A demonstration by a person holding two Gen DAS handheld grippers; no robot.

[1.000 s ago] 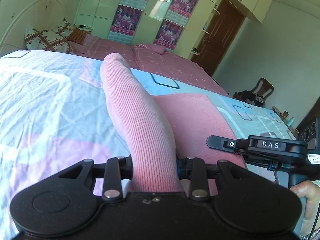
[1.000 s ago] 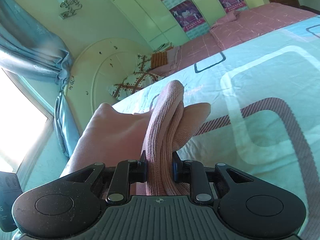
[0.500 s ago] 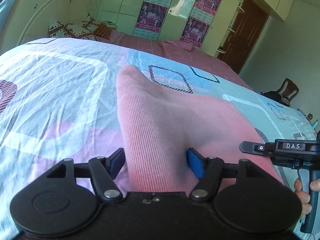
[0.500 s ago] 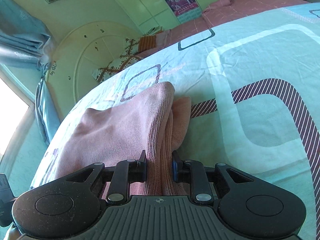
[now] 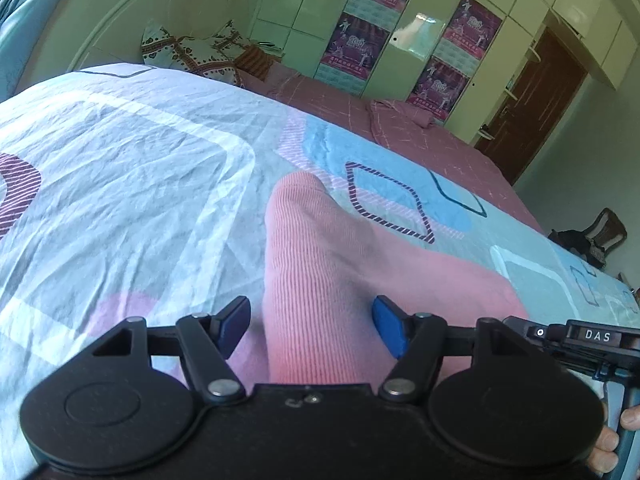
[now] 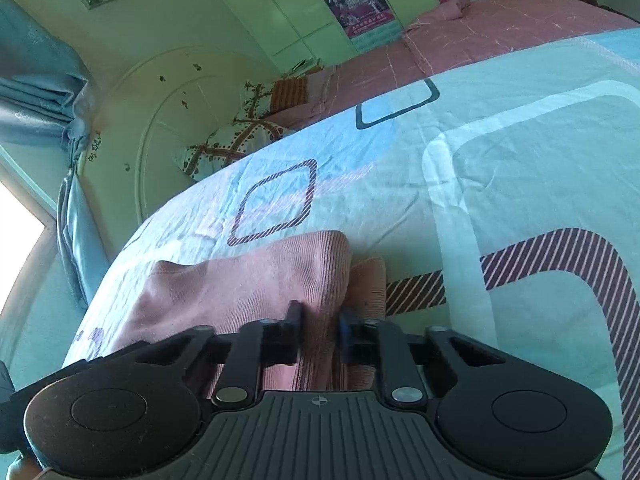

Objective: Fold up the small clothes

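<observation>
The pink ribbed knit garment (image 5: 320, 280) lies on the patterned bedsheet (image 5: 120, 184), soft, light and floppy, so best taken by a folded edge. The left gripper (image 5: 311, 326) has just spread, pads clear of the fold between them; the right gripper (image 6: 320, 320), just tightening, pinches the bunched edge, apparently. Beyond the garment stand green wardrobes (image 5: 408, 32).

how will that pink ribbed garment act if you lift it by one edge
Probably floppy: the pink ribbed garment sags in soft folds on the bedsheet. Likely light, since the right hand-held gripper bunches a thin pinch of it. The ribbed knit should resist slipping.
</observation>
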